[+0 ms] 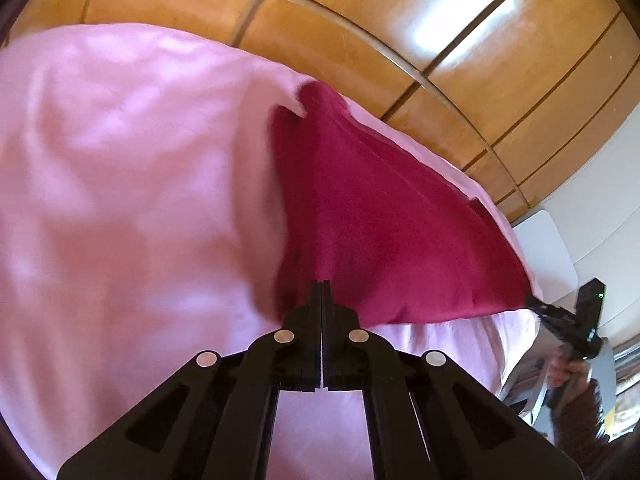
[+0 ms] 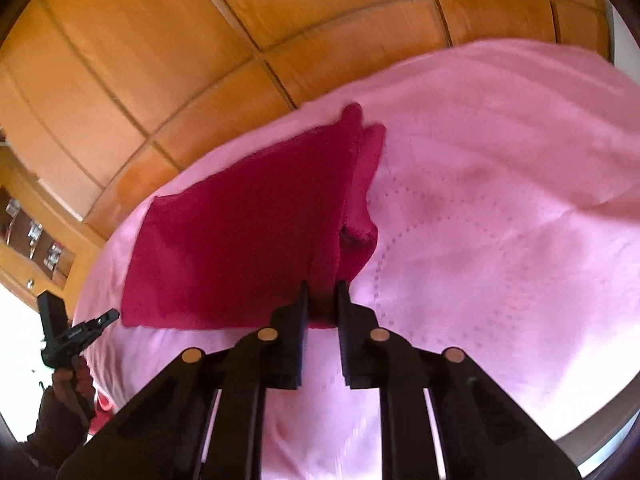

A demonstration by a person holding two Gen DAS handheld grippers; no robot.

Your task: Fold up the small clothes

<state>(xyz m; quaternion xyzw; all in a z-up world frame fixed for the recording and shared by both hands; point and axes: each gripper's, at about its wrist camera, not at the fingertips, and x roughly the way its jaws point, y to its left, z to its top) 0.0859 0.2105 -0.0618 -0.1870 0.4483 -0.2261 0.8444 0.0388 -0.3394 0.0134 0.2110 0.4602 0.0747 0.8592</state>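
A dark red garment (image 1: 372, 216) hangs stretched above the pink bedspread (image 1: 120, 200), its far end trailing on the bed. My left gripper (image 1: 321, 285) is shut on one near corner of it. My right gripper (image 2: 321, 286) has its jaws slightly parted around the other near corner of the garment (image 2: 240, 240), and the cloth sits between them. In the left wrist view the right gripper (image 1: 534, 302) holds the taut right corner. In the right wrist view the left gripper (image 2: 114, 314) sits at the garment's lower left corner.
The pink bedspread (image 2: 500, 200) covers the bed under both grippers. Wooden wardrobe panels (image 1: 440, 40) stand behind the bed. A wooden shelf unit (image 2: 32, 236) is at the far left of the right wrist view. A white object (image 1: 548, 248) lies beyond the bed's right edge.
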